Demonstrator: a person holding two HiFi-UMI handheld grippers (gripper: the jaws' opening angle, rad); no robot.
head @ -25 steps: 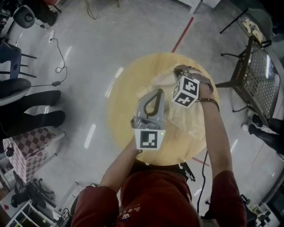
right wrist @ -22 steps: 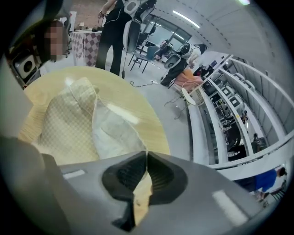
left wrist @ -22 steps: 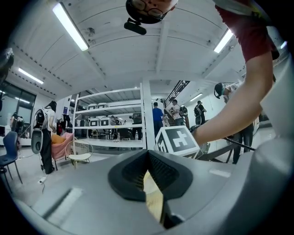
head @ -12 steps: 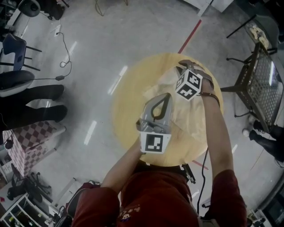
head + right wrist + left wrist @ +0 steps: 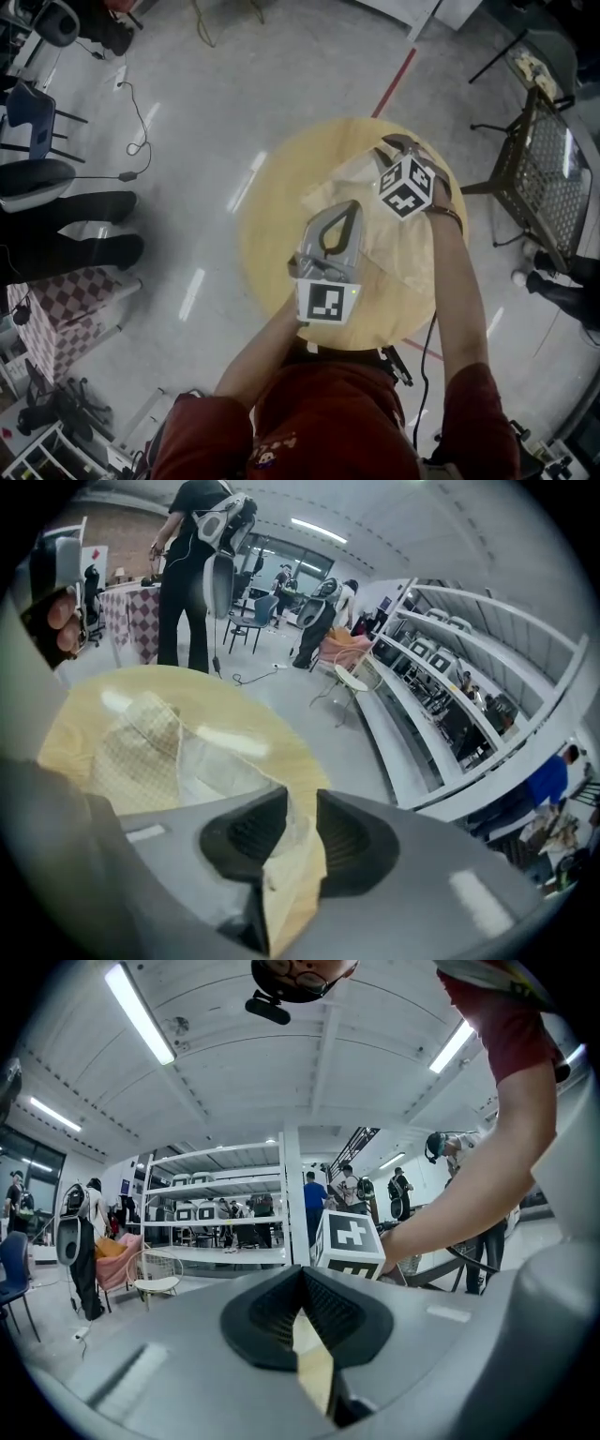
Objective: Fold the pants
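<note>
Right claw (image 5: 300, 822) opening, pants (image 5: 394, 248) edge between jaws, angled down.

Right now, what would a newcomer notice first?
A round yellow table sits mid-floor, with cream pants spread toward its right side. The right hand-held gripper at the far edge has just been opening its jaws, with pants cloth between them. The left hand-held gripper hovers shut.

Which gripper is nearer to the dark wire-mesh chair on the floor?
Right. The right gripper, jaws just opening around cream pants fabric, is at the edge of the round yellow table toward the chair; the left gripper is over the table's middle.
</note>
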